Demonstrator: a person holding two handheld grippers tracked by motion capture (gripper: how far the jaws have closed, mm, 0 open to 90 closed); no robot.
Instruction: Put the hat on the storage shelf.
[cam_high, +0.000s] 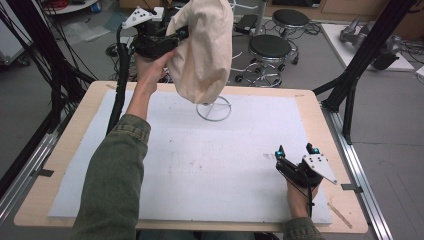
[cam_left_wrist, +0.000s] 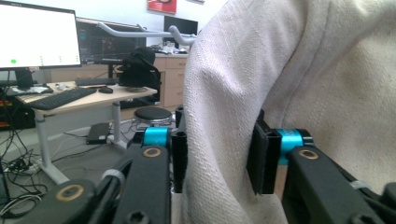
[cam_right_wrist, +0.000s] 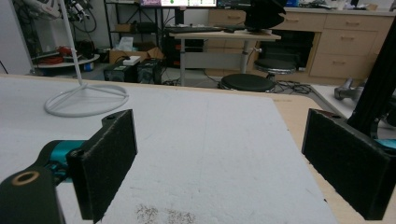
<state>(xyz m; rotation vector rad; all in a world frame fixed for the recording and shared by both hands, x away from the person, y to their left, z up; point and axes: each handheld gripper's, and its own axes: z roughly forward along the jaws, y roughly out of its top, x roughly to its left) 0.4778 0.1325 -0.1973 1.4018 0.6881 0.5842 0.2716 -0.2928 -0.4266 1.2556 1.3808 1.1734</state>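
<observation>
The left gripper (cam_high: 176, 39) is raised over the far left of the surface (cam_high: 70, 150), its jaws clamped on a fold of the cream cloth bag (cam_high: 205, 47). The bag hangs above a white wire stand (cam_high: 214, 108). The right gripper (cam_high: 296, 150) rests at the near right, jaws wide apart and empty.

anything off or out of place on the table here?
Nothing damaged or spilled. A faint dark smudge marks the white mat near the right gripper, which rests open. The cream cloth bag hangs over the wire stand, pinched by the left gripper.
</observation>
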